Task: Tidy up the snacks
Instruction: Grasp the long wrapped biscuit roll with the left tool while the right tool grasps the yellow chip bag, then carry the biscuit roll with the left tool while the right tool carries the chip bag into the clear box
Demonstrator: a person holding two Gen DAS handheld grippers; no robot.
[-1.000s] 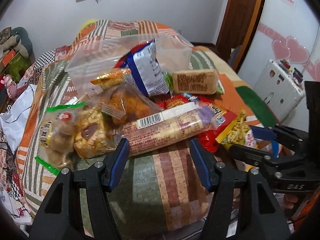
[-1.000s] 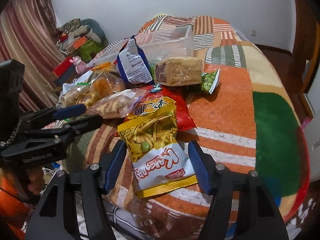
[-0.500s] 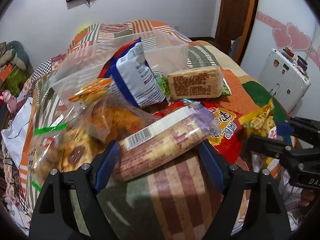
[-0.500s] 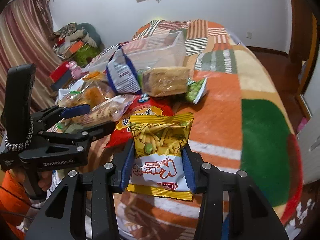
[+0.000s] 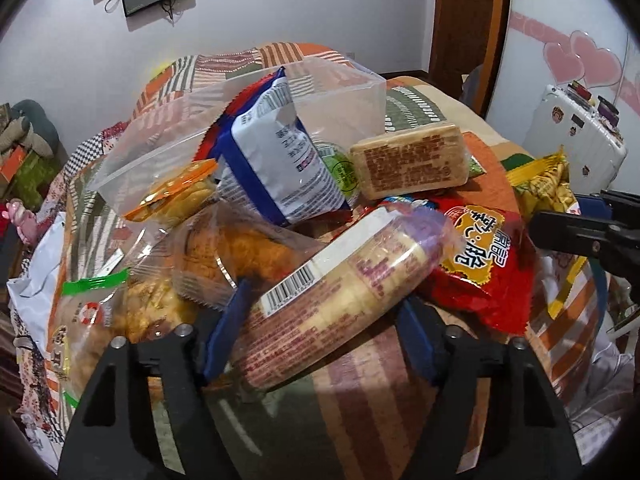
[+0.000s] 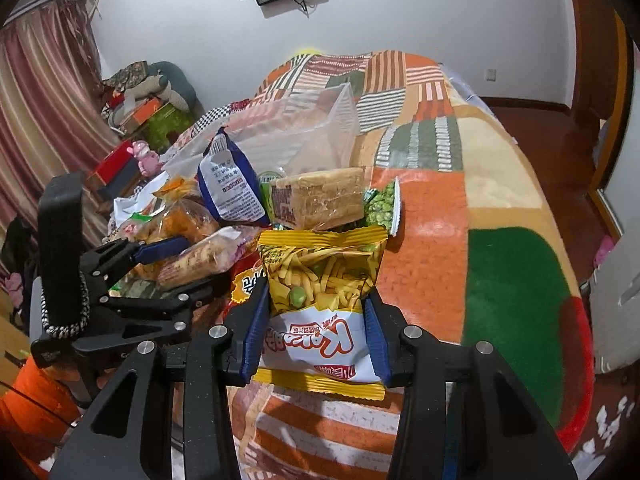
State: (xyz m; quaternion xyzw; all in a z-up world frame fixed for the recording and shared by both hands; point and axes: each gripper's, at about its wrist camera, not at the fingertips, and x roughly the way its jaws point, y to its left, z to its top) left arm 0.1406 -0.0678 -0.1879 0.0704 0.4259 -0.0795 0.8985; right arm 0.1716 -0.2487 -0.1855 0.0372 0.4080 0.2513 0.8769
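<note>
My left gripper [image 5: 320, 332] is shut on a long biscuit roll [image 5: 344, 292] with a barcode label and holds it over the bed. My right gripper [image 6: 316, 332] is shut on a yellow bag of fries snack [image 6: 320, 280], lifted off the quilt. A clear plastic box [image 5: 248, 120] stands behind the pile, also in the right wrist view [image 6: 296, 136]. A blue-white bag [image 5: 276, 152] leans on the box, beside a tan wafer pack [image 5: 412, 164]. A red snack bag [image 5: 480, 264] lies to the right of the roll.
Clear bags of fried snacks [image 5: 132, 296] lie on the left of the pile. A green pea bag [image 6: 382, 204] lies by the wafer pack. The patchwork quilt [image 6: 500, 220] covers the bed. A white suitcase [image 5: 576, 144] stands right of the bed.
My left gripper has closed on the biscuit roll and raised it. My right gripper has lifted the yellow bag higher and tightened on it. Both views have moved nearer the pile.
</note>
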